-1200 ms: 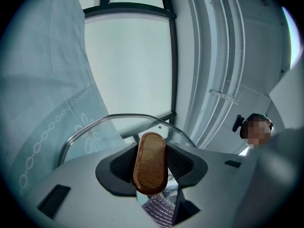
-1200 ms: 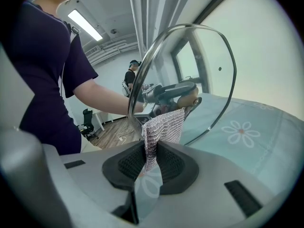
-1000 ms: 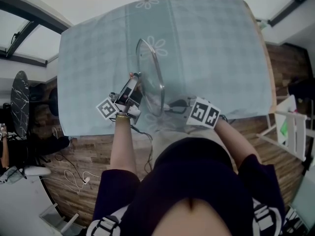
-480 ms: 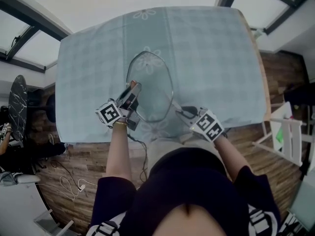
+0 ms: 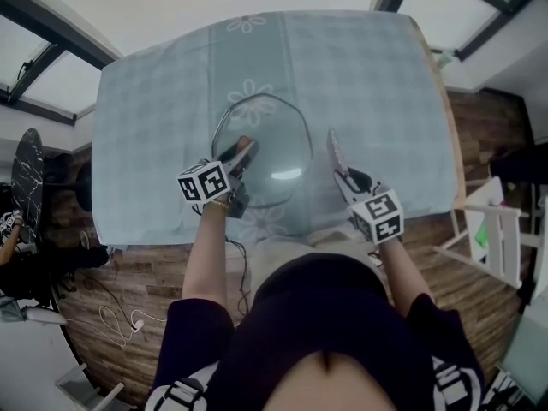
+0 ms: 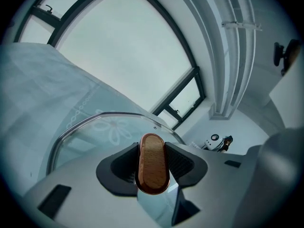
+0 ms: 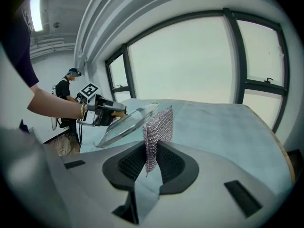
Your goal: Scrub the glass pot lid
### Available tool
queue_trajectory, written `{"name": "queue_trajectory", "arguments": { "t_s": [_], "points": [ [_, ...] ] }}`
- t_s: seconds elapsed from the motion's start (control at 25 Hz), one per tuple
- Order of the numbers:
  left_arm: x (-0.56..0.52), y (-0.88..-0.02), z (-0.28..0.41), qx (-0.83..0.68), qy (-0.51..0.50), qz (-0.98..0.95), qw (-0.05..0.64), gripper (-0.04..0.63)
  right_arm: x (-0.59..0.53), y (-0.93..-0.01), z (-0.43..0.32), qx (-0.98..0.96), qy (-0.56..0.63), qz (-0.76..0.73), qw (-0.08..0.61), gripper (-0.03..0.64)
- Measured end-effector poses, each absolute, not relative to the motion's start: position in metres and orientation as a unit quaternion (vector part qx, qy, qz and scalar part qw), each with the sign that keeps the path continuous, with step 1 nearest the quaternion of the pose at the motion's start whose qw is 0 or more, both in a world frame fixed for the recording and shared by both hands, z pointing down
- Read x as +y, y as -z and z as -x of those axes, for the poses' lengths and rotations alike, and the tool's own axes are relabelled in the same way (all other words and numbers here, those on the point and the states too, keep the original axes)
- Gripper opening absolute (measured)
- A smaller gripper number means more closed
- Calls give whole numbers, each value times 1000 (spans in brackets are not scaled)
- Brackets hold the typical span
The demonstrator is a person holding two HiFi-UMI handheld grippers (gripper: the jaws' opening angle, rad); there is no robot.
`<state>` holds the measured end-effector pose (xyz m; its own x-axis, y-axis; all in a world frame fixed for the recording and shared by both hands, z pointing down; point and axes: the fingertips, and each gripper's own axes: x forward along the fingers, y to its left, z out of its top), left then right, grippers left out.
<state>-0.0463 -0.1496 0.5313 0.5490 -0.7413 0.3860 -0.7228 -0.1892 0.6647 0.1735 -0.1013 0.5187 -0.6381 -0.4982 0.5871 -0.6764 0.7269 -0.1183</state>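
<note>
The glass pot lid (image 5: pixel 272 139) hangs tilted over the blue-clothed table (image 5: pixel 385 75). My left gripper (image 5: pixel 240 157) is shut on its wooden handle (image 6: pixel 153 163), and the lid's metal rim (image 6: pixel 95 120) curves beyond the jaws. My right gripper (image 5: pixel 338 163) stands just right of the lid, apart from it, shut on a silvery mesh scrub cloth (image 7: pixel 159 127) that sticks up from the jaws. In the right gripper view the lid (image 7: pixel 126 122) and the left gripper (image 7: pixel 107 110) show at the left.
The table's near edge runs just in front of both hands, with wood floor below. A white chair (image 5: pixel 505 229) stands at the right and cables (image 5: pixel 120 315) lie on the floor at the left. A person (image 7: pixel 66 91) stands far off by the windows.
The lid has swung from nearly edge-on to a flatter tilt that shows its face. My right gripper has moved right, away from the lid, with the mesh cloth in it.
</note>
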Motion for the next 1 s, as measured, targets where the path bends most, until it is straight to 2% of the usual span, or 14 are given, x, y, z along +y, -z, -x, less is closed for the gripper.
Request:
{"name": "queue_trajectory", "arguments": {
  "t_s": [0.44,1.0],
  "points": [
    [-159,-568,26,-509,-93,-742,426,172,-97,-507,-200,-885,-183,-364,226,74],
    [-172,-586,20,-517,-123,-722,444,172,-100,-502,-184,-891,-185,-351,220,74]
  ]
}}
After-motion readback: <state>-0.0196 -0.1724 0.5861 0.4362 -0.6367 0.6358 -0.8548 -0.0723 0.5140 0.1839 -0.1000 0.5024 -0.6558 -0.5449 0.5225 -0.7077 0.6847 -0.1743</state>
